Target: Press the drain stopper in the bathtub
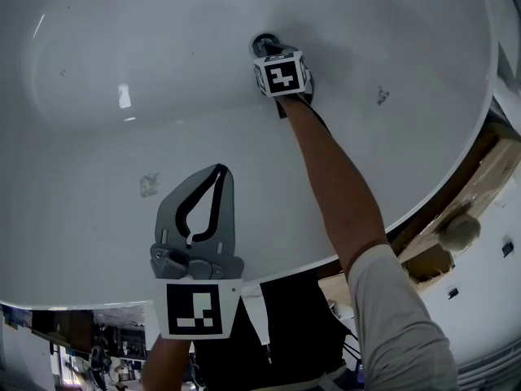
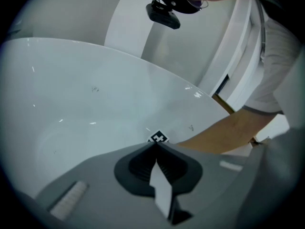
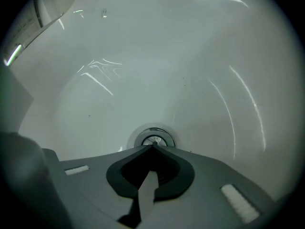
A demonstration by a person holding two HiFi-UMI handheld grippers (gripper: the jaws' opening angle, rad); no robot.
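Right gripper [image 3: 152,147], jaws closed on nothing, tips just short of the stopper [image 3: 153,139] at 12 o'clock, looks poised to press; next calls for a straight downward push

Light's pretty flat and cool overall, with a few small glare spots and streaks bouncing off the glossy white bathtub [image 1: 98,161]. Both gripper views are dimmer and softer, heavy fisheye bending with black corners, and the jaws up close are out of focus.
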